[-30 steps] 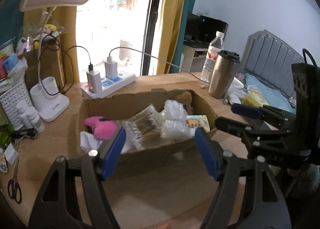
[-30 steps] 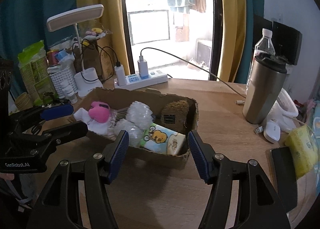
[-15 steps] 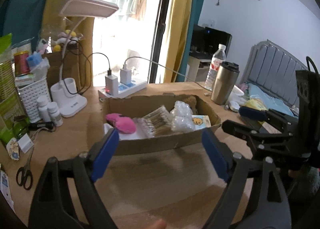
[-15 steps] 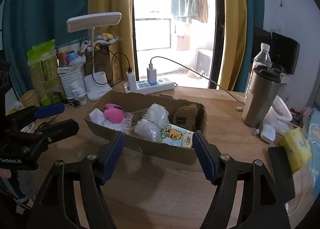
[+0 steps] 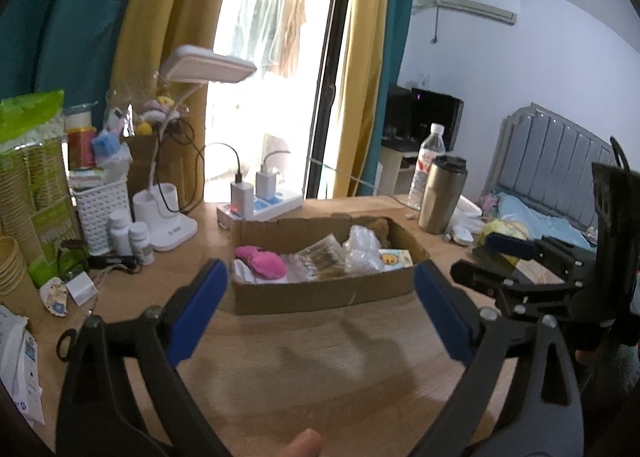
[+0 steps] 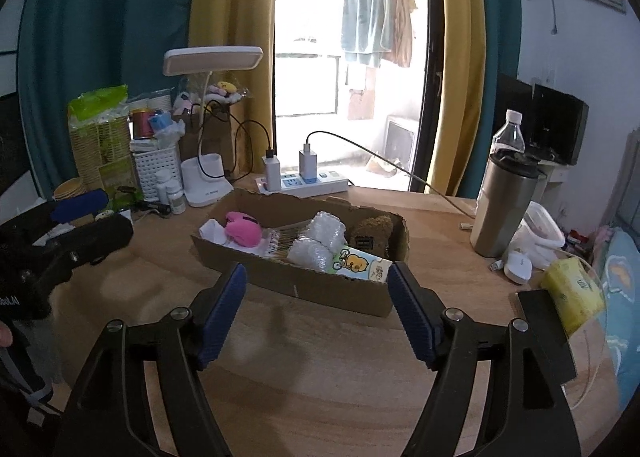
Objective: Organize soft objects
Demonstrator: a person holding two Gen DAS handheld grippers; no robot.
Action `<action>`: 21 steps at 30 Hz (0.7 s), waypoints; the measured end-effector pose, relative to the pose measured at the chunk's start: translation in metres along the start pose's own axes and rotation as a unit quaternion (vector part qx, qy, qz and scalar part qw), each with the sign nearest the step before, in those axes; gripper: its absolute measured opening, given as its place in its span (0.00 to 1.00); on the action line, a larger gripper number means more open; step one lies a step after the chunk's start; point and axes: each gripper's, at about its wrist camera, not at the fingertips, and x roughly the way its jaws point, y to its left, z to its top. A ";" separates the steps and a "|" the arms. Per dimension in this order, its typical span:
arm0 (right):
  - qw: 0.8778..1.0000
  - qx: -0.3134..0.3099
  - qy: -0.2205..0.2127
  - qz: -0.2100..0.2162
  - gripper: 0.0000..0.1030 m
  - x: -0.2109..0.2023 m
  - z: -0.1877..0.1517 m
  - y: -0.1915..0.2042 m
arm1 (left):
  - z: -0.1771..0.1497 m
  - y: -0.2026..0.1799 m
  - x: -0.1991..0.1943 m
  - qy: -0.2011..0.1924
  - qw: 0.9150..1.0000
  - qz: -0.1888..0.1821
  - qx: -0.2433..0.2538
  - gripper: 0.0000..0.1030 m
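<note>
Both tools are matte black plastic with long curved arms ending in ribbed blue rubber pads. The left gripper [image 5: 322, 309] carries round silver screw heads at the arm joints, just behind the pads. The right gripper [image 6: 316, 311] has the same silver screws in pairs on each arm. Seen from the right wrist camera, the left tool's blocky black body bears white lettering, partly cut off by the frame edge. A fingertip [image 5: 302, 443] shows at the bottom edge, between the left tool's arms.
</note>
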 end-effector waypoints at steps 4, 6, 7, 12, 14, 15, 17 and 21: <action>1.000 -0.004 -0.009 -0.004 0.74 -0.014 -0.002 0.006 | 0.001 0.002 -0.015 -0.020 1.000 0.006 -0.008 0.93; 1.000 -0.003 -0.017 -0.008 0.74 -0.022 -0.002 0.007 | 0.002 0.004 -0.020 -0.027 1.000 0.007 -0.013 0.93; 1.000 -0.002 -0.024 -0.012 0.74 -0.028 -0.002 0.007 | 0.003 0.004 -0.024 -0.031 0.999 0.008 -0.014 0.93; 0.998 0.001 -0.059 -0.038 0.75 -0.055 -0.005 0.007 | 0.009 -0.002 -0.040 -0.056 0.998 0.013 0.000 0.93; 0.996 0.006 -0.074 -0.046 0.75 -0.066 -0.005 0.005 | 0.012 -0.004 -0.048 -0.070 0.997 0.015 0.005 0.93; 0.996 0.009 -0.080 -0.048 0.75 -0.071 -0.005 0.003 | 0.014 -0.005 -0.051 -0.074 0.997 0.015 0.005 0.94; 0.994 0.013 -0.089 -0.054 0.75 -0.080 -0.004 0.000 | 0.017 -0.006 -0.057 -0.085 0.996 0.015 0.002 0.94; 0.992 0.015 -0.108 -0.068 0.76 -0.095 -0.001 -0.004 | 0.022 -0.009 -0.066 -0.108 0.994 0.019 0.005 0.94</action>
